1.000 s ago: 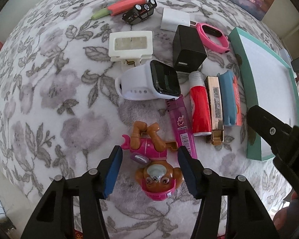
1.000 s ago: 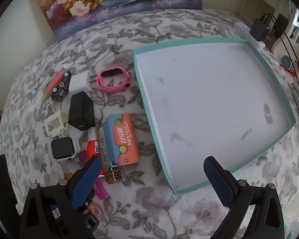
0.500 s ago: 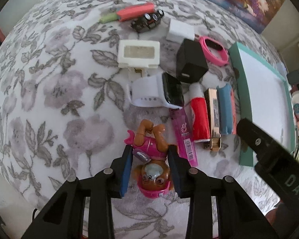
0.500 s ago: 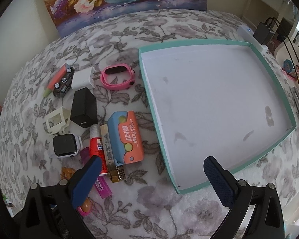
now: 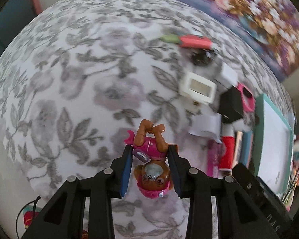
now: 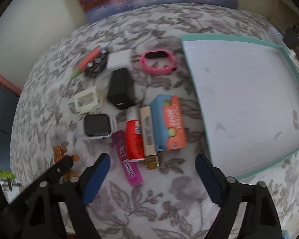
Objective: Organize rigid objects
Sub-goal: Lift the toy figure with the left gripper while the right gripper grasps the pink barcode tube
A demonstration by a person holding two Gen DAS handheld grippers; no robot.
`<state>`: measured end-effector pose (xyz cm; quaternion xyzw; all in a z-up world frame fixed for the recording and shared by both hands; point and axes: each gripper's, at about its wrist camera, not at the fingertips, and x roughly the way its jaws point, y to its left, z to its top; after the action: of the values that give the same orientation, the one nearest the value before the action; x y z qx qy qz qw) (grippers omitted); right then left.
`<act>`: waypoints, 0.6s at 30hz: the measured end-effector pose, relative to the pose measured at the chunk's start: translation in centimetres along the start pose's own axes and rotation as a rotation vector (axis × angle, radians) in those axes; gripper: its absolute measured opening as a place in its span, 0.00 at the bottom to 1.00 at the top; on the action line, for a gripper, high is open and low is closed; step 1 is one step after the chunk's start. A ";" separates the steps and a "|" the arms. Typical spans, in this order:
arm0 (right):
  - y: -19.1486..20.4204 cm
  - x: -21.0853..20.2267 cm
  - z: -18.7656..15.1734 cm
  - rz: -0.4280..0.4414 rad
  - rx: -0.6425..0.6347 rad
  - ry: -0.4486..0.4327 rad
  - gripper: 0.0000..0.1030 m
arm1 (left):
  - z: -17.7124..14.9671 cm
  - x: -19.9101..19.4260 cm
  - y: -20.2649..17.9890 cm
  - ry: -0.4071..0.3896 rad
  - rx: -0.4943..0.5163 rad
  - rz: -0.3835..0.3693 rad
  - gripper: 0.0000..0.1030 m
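Table (image 6: 149, 199): grey floral cloth over the whole surface; everything sits on it.
Tray (image 6: 289, 59): teal rim, bare white floor, far right. Judged to be the drop spot, though the task line does not say so.
Left claw (image 5: 150, 159): clamped on the toy dog (image 5: 151, 159), pads against its pink body, head toward the camera, legs pointing away. Toy looks lifted clear of the cloth; blur makes that uncertain.
Right claw (image 6: 153, 174): jaws have just been closing a little, nothing between them yet, pads wide apart above the near end of the item row.
Step in hand: carry the toy dog right to the tray. Grip is on a rounded body, so it could twist; best kept level and set down low rather than dropped.
In the way: the right claw and the item row lie between toy and tray.
Row, left to right: white smartwatch (image 6: 97, 127), purple lighter (image 6: 127, 159), red tube (image 6: 134, 139), gold lipstick (image 6: 149, 137), blue-orange case (image 6: 169, 123).
Farther back: black charger (image 6: 120, 87), cream frame (image 6: 87, 100), white adapter (image 6: 119, 59), pink band (image 6: 159, 62), toy car (image 6: 95, 63).
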<state>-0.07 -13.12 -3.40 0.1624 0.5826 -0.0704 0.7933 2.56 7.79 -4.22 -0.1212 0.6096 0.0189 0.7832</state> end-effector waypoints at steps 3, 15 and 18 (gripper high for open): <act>0.9 0.4 -0.3 0.016 -0.040 0.016 0.69 | 0.2 -0.2 1.6 -0.005 -0.047 0.014 0.36; 2.4 2.1 -0.9 -0.016 -0.118 0.046 0.55 | -0.3 1.1 0.9 0.020 -0.067 -0.002 0.36; 2.1 0.9 -0.8 0.006 -0.117 0.016 0.55 | -0.2 1.3 1.1 0.024 -0.073 -0.012 0.36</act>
<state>0.16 -10.85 -4.12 0.1181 0.5917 -0.0323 0.7968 2.52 8.67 -5.69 -0.1535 0.6172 0.0351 0.7709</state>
